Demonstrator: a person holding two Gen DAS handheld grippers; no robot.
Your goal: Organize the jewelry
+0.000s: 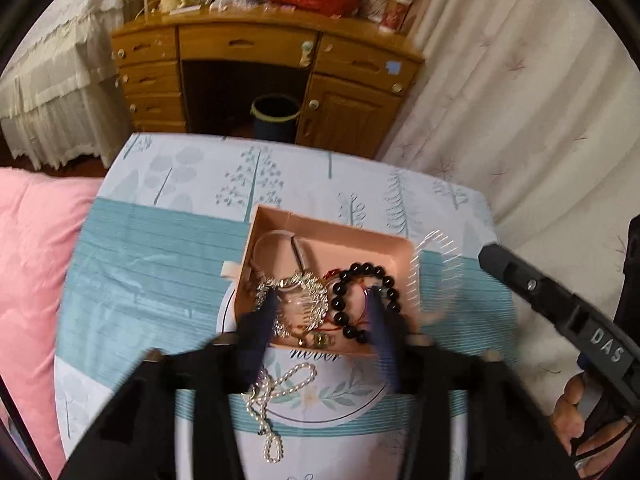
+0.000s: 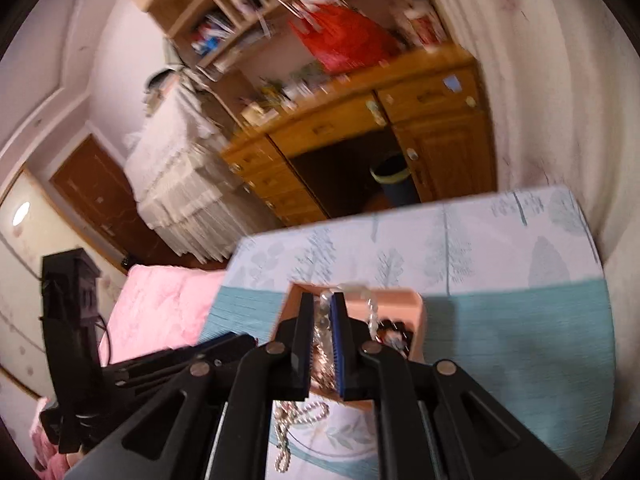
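The pink tray (image 1: pixel 276 220) sits on the leaf-printed cloth (image 1: pixel 160 280) and holds a heap of jewelry: a black bead bracelet (image 1: pixel 360 280) toward its right side, a sparkly gold piece (image 1: pixel 308 292) left of the beads, and a pale bangle (image 1: pixel 276 240) behind them toward the tray's far wall. A pearl strand (image 1: pixel 280 384) lies on the cloth just outside the tray's near edge, partly hidden under the left gripper (image 1: pixel 324 312). That gripper hangs over the tray's near edge, its fingers (image 1: pixel 268 320) spread apart and blurred, nothing pinched between them. The right gripper (image 2: pixel 322 316) has its fingers nearly pressed together on a clear comb-like piece (image 1: pixel 436 264) that rises off the tray's right side; what exactly it is stays hard to make out. Beyond the tray stands a wooden desk (image 1: pixel 248 44), smeared in the right wrist view.
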